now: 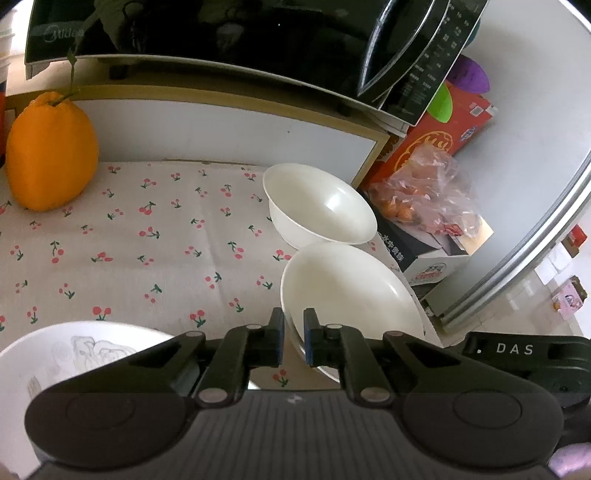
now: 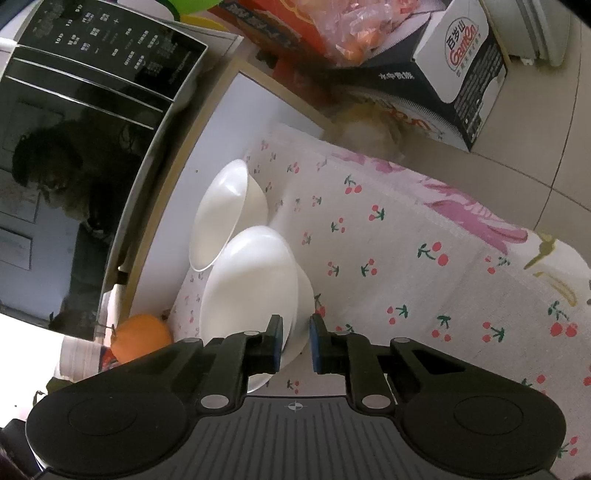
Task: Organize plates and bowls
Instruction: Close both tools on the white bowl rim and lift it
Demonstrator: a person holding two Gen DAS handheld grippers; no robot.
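The near bowl (image 1: 351, 291) is plain glossy white, wide and shallow-looking, and is sitting on the cherry-print cloth (image 1: 140, 236) close to the table's right edge. Both tools are gripping it: the left tool (image 1: 293, 341) is pinching its near rim between blue pads, with almost no gap showing, and the right tool (image 2: 297, 345) is clamping the rim on the opposite side, one finger inside the bowl and one outside. In the right wrist view the bowl (image 2: 251, 280) is filling the space just ahead of the fingers, and its lower edge is disappearing behind the tool body.

Just beyond it, toward the table's back right corner, a second bowl (image 1: 321, 203) is standing, also white and deeper in shape; the two rims are looking as if they are touching or nearly so, and I cannot tell which. At the near left corner a patterned bowl (image 1: 74, 354) with a faint grey drawing is being cut off by the left tool. An orange fruit (image 1: 51, 151) with a stem is resting at the back left.

A black microwave (image 1: 221, 33) is sitting on a shelf above the back edge. Off the right edge, boxes (image 1: 432, 258) and a plastic bag (image 1: 432, 192) of small orange items are lying, their contents hard to make out.
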